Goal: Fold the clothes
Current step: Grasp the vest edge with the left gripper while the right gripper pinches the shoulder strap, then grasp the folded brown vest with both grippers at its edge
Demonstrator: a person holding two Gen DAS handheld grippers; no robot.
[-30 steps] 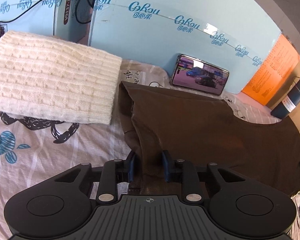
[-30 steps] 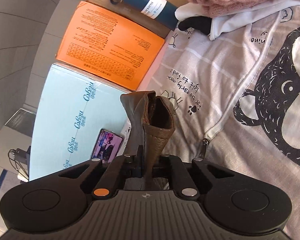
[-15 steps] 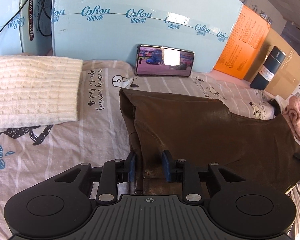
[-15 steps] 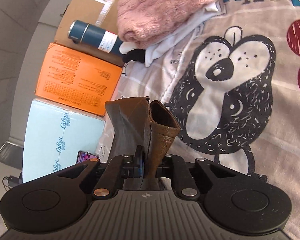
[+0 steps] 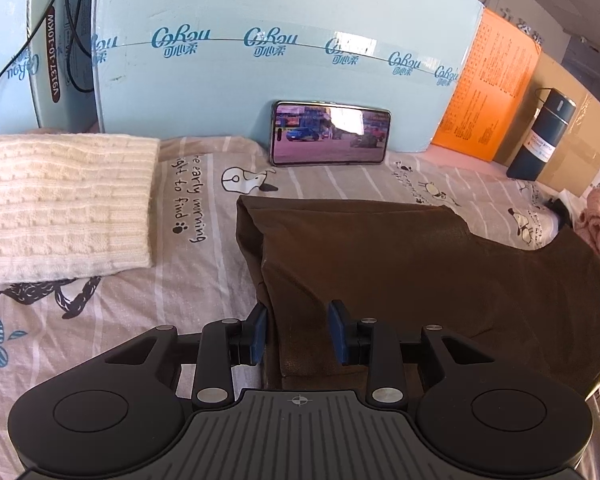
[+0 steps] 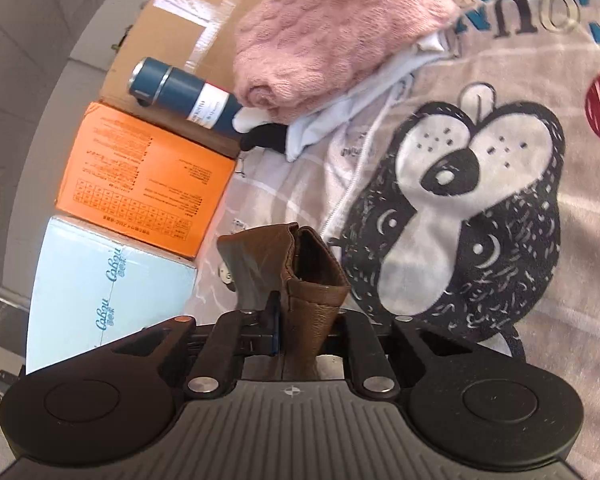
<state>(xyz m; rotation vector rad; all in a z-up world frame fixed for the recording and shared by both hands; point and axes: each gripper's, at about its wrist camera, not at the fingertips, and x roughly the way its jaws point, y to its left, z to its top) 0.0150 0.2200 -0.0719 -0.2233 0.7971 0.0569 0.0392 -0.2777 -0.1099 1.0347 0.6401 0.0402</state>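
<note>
Two grippers are seen, the left gripper (image 5: 299,332) and the right gripper (image 6: 306,312); one brown garment (image 5: 400,264) lies between them; one cream knitted sweater (image 5: 60,204); one pink knitted sweater (image 6: 332,28); one white garment (image 6: 356,108) under the pink one; one phone (image 5: 330,133); one dark blue bottle (image 6: 184,96); one orange box (image 6: 144,176); one brown carton (image 6: 180,20); two light blue boxes, the big light blue box (image 5: 260,80) and the small light blue box (image 5: 60,40) beside it.
</note>
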